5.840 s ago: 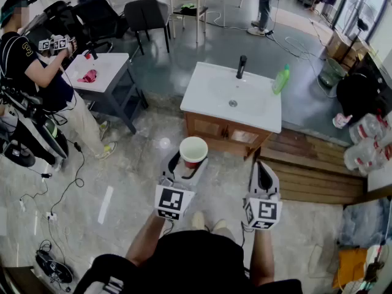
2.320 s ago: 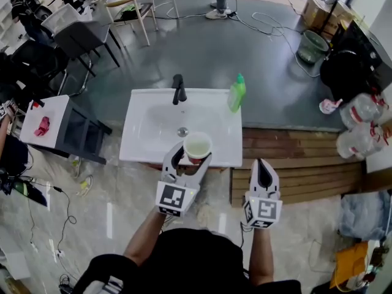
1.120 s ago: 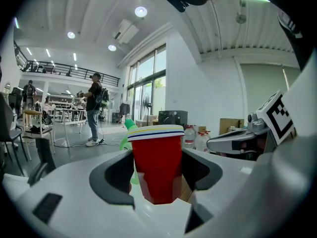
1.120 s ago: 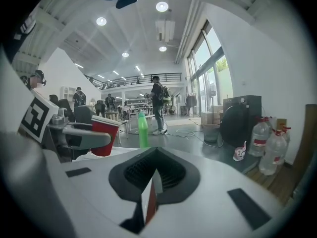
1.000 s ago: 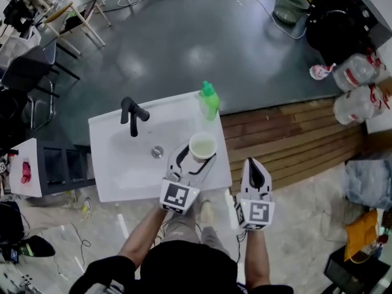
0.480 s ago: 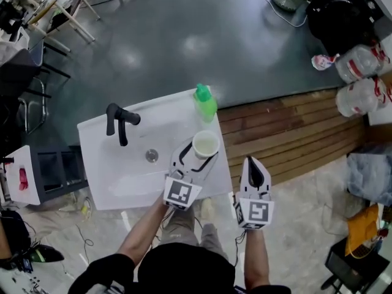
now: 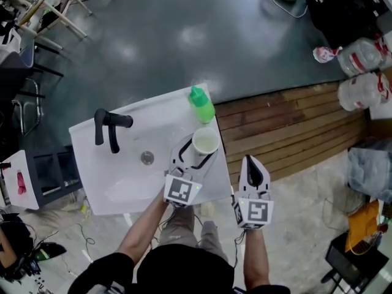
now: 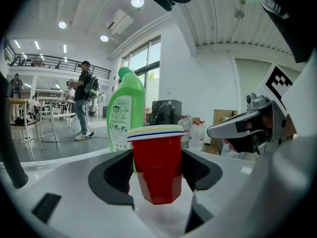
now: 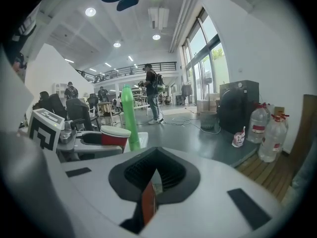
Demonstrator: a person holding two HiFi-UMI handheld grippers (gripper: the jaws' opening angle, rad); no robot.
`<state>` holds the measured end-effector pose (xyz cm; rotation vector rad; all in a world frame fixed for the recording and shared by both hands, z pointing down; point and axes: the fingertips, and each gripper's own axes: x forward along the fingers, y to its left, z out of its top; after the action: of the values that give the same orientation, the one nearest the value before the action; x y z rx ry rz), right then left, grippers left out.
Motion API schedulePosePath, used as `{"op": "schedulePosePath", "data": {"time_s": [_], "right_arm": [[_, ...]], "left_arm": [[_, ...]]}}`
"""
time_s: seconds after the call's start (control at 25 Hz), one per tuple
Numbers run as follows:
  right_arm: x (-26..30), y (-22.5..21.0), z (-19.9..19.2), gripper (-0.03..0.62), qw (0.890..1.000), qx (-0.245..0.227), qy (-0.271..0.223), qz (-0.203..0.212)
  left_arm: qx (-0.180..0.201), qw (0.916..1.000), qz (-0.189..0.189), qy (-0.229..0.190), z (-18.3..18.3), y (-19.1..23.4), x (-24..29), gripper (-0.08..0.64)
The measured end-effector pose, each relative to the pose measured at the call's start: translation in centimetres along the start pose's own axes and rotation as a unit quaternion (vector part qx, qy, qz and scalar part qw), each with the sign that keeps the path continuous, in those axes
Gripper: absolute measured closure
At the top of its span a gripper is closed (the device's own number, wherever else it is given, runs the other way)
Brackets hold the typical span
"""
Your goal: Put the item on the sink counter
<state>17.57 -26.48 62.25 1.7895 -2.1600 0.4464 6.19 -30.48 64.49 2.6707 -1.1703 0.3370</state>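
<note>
Left gripper (image 7: 195, 154) is clamped on the red cup (image 8: 157, 157), one pad against each side of it below the white rim, and the cup stands upright between the jaws. Beneath this gripper lies the white desk (image 7: 122, 188) with its sunken basin; the gripper sits over the flat strip at the desk's right end, not over the bowl. Well off to the gripper's left is the black faucet (image 7: 107, 127). Just ahead of the jaws, beyond the cup, the green bottle (image 7: 201, 104) stands near but apart from it. The cup's base is very low over the white surface, with a reddish reflection under it; whether it touches cannot be told. Right gripper (image 7: 254, 164), to the right of the left one and off the desk's edge above the floor, is closed with nothing in it.

By my reading the carry is done and the cup is at its spot; what is left is to settle it, release the jaws and draw back without tipping it.
</note>
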Motion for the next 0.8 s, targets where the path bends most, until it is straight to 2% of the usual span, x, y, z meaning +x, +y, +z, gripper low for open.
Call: {"op": "schedulePosePath", "data": {"time_s": [0.32,0.52,0.8], "right_arm": [[0.9,-0.2,-1.8,0.594,1.000,0.007,0.003,0.005],[1.2,-0.5,-2.3,0.594,1.000,0.009,0.014,0.002],[1.1,0.1,-2.9,0.594,1.000,0.011,0.009,0.009]], "left_arm": [[0.010,0.9999,0.001,-0.005,-1.7,0.6,1.1,0.272],[-0.003,0.9999,0.003,-0.013,-1.8,0.5,1.3,0.272],[0.001,1.0000,-0.005,-0.008,-2.3,0.2,0.9,0.272]]}}
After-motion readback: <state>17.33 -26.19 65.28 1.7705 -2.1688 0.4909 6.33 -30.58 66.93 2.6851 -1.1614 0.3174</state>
